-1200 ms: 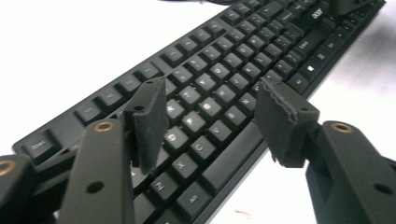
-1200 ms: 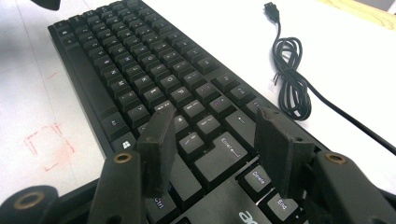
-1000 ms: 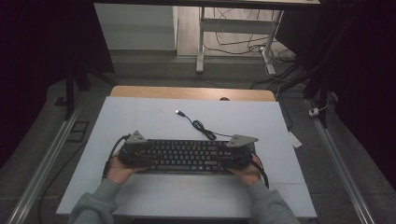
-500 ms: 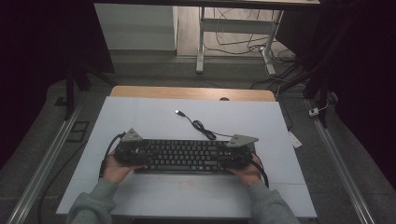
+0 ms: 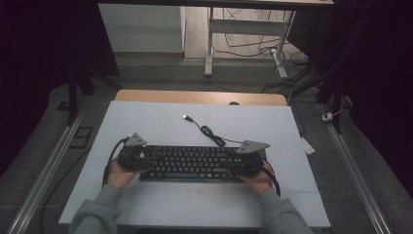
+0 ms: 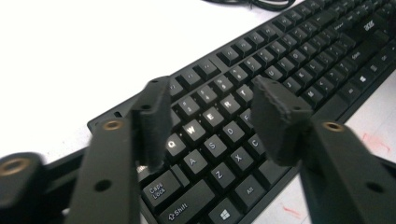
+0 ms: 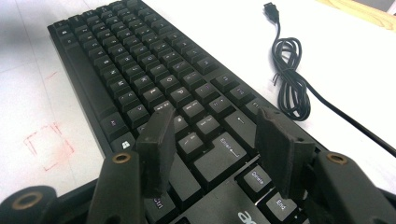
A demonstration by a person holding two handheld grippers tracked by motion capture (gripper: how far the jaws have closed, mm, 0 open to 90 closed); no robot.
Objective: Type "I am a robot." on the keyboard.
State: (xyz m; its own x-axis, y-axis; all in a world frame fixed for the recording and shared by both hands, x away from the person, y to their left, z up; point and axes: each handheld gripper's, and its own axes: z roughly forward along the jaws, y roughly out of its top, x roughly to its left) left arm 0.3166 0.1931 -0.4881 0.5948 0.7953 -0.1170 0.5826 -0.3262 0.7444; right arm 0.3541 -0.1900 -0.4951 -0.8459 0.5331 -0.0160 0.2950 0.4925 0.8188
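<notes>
A black keyboard (image 5: pixel 195 163) lies flat on the white table top, its keys facing up. My left gripper (image 5: pixel 144 158) hovers over the keyboard's left end, above the Q, W and A keys (image 6: pixel 194 130). Its jaws (image 6: pixel 211 105) have just been closing but stand apart, pressing on nothing, with only the keys showing in the gap. My right gripper (image 5: pixel 237 163) is open over the keyboard's right end, above the Enter key (image 7: pixel 219 149), and also holds nothing (image 7: pixel 215 123). The keyboard's black cable (image 5: pixel 210 131) lies coiled behind it, ending in a USB plug (image 5: pixel 186 117).
The white table top (image 5: pixel 160 122) has a wooden strip (image 5: pixel 195 96) along its far edge. Faint red marks (image 7: pixel 49 144) sit on the surface in front of the keyboard. Beyond the table stand desk legs (image 5: pixel 209 44) and loose floor cables (image 5: pixel 292 63).
The left gripper has edged slightly to the left at the keyboard's left end. The keyboard, its cable and the right gripper are where they were.
</notes>
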